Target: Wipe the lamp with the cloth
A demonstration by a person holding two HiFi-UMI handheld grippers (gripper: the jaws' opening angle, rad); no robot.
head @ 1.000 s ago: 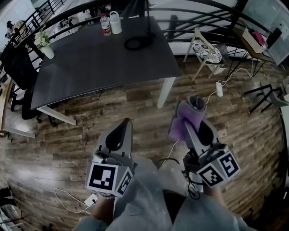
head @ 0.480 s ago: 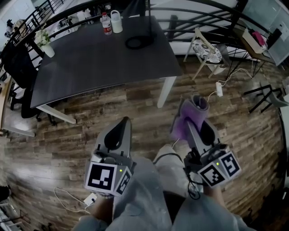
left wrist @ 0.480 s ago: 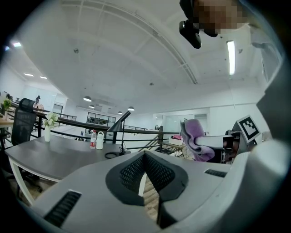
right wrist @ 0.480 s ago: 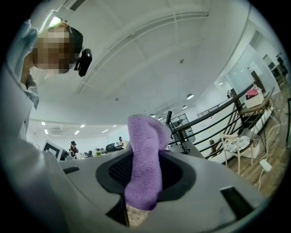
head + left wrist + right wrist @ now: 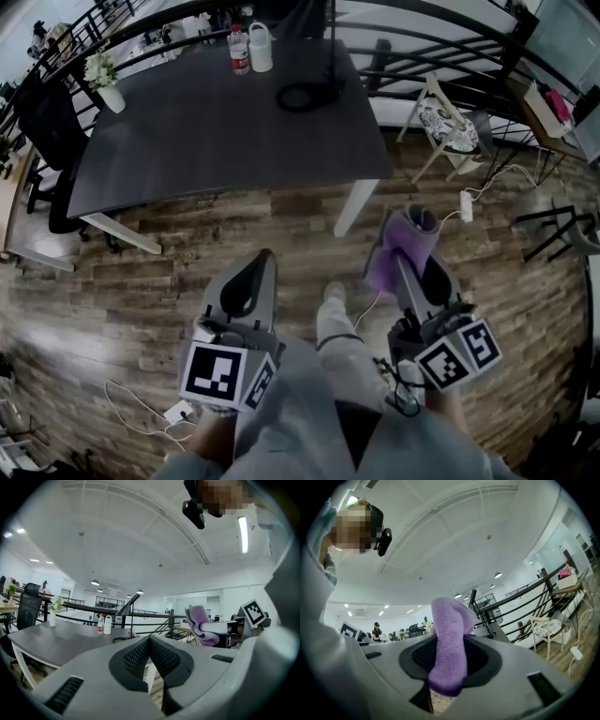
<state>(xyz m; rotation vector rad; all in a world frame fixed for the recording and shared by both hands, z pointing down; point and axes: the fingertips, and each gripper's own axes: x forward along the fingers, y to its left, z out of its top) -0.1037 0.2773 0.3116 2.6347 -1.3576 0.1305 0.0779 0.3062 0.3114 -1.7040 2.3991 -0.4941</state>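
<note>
Approach step: right gripper [image 5: 401, 261] jaws pinch the cloth [image 5: 405, 234], left gripper [image 5: 266, 255] jaws pressed together, well short of the lamp [image 5: 306, 94]; next, close in.

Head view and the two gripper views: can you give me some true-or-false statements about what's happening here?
The right gripper is shut on the purple cloth. True.
The left gripper holds a bottle. False: its jaws are together on nothing; the bottle stands on the table.
The lamp stands on the table. True.
The purple cloth touches the lamp. False: it is held over the wooden floor, apart from the table.
</note>
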